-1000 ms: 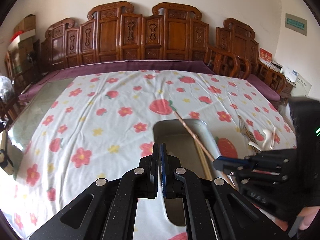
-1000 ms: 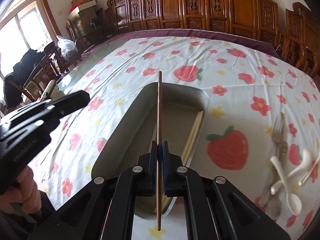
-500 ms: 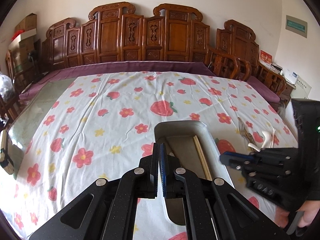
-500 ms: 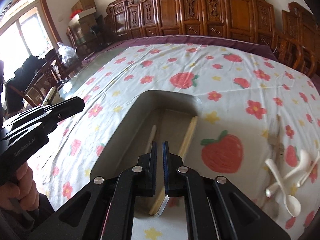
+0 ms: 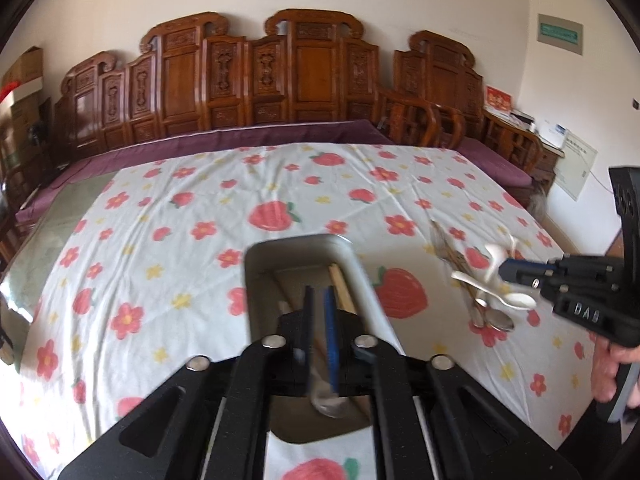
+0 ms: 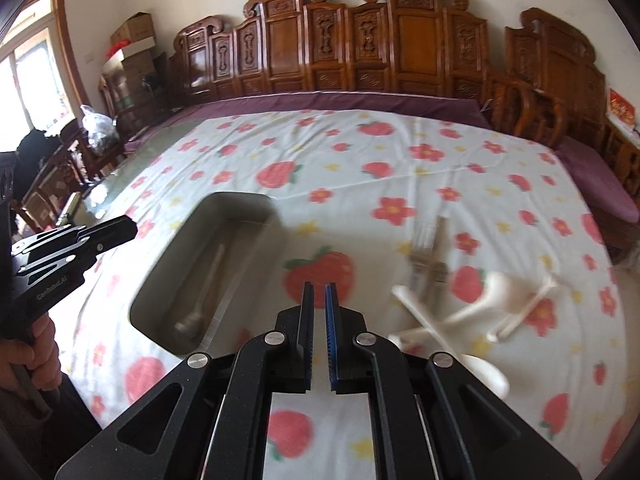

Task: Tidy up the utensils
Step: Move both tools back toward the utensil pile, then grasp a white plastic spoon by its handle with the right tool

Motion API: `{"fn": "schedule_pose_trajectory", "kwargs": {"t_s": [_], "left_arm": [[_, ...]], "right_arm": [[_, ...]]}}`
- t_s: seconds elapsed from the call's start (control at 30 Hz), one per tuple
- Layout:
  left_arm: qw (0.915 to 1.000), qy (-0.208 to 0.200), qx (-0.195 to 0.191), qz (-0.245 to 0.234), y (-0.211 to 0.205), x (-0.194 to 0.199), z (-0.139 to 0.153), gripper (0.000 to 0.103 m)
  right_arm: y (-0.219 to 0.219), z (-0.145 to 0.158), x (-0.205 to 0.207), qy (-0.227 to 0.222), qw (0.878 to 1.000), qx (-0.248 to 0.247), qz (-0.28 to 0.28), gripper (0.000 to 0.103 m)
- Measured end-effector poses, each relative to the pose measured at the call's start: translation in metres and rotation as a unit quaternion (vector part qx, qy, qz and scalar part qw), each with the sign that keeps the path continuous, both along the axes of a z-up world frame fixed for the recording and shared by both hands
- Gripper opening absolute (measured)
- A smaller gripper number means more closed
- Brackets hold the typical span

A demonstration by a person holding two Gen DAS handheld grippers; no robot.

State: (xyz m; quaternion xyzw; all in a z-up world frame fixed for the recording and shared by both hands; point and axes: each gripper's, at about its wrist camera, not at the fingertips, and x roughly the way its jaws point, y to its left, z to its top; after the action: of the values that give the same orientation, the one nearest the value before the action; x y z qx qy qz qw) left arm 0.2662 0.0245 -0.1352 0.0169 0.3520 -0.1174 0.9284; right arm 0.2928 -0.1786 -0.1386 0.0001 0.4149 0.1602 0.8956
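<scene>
A grey metal tray (image 5: pixel 360 264) lies on the flowered cloth with wooden chopsticks (image 5: pixel 340 286) and a metal spoon (image 6: pixel 200 292) in it. My left gripper (image 5: pixel 318 292) hangs over the tray's near end. Its jaws are opening and nothing is pressed between them. In the right wrist view the left gripper (image 6: pixel 132 226) shows beside the tray's left rim (image 6: pixel 168 248). My right gripper (image 6: pixel 318 286) is shut and empty, over the cloth right of the tray. Forks (image 6: pixel 428 248) and white spoons (image 6: pixel 480 304) lie just to its right. The right gripper (image 5: pixel 505 271) reaches the white spoons (image 5: pixel 492 256).
Metal spoons (image 5: pixel 494 320) lie with the forks (image 5: pixel 444 244) in the pile. Carved wooden chairs (image 5: pixel 304 80) line the table's far side, and more stand at the right (image 6: pixel 560 80). A bare glass strip of table (image 5: pixel 48 224) shows left of the cloth.
The right gripper let go of the chopstick, which now lies in the tray, and swung right to the spoons and forks. The left gripper's jaws have parted a little.
</scene>
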Motion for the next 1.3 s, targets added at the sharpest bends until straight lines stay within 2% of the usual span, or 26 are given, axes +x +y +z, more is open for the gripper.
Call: {"fn": "schedule_pose_trajectory", "kwargs": {"t_s": [0.03,0.27,0.37,0.4,0.53,0.67,0.73,1.13,1.3], "left_arm": [[1.0000,0.000,0.000,-0.007,-0.007,-0.002,-0.001,0.022],[0.9979,0.011,0.008,-0.064,-0.054,-0.017,-0.013,0.026],[0.9966,0.017,0.008,-0.080,-0.069,-0.023,-0.019,0.039],[0.9962,0.019,0.008,-0.085,-0.073,-0.024,-0.021,0.039],[0.9947,0.029,0.014,-0.097,-0.091,-0.028,-0.032,0.040],[0.9934,0.039,0.016,-0.107,-0.103,-0.030,-0.044,0.048],[0.9929,0.041,0.020,-0.110,-0.107,-0.032,-0.048,0.055],[0.9924,0.049,0.021,-0.111,-0.110,-0.031,-0.052,0.056],[0.9919,0.051,0.025,-0.113,-0.113,-0.032,-0.056,0.056]], "right_arm": [[-0.011,0.000,-0.004,-0.001,1.000,-0.007,-0.005,0.007],[-0.073,-0.016,-0.015,0.013,0.998,-0.045,-0.048,0.007],[-0.092,-0.027,-0.016,0.024,0.996,-0.057,-0.059,0.008],[-0.096,-0.031,-0.015,0.028,0.996,-0.061,-0.058,0.012],[-0.099,-0.045,-0.010,0.039,0.996,-0.068,-0.047,0.017],[-0.091,-0.065,0.006,0.058,0.994,-0.086,-0.019,0.022],[-0.086,-0.075,0.015,0.070,0.993,-0.096,-0.010,0.023],[-0.069,-0.105,0.043,0.106,0.984,-0.140,0.017,0.025],[-0.069,-0.107,0.050,0.110,0.984,-0.137,0.014,0.024]]}}
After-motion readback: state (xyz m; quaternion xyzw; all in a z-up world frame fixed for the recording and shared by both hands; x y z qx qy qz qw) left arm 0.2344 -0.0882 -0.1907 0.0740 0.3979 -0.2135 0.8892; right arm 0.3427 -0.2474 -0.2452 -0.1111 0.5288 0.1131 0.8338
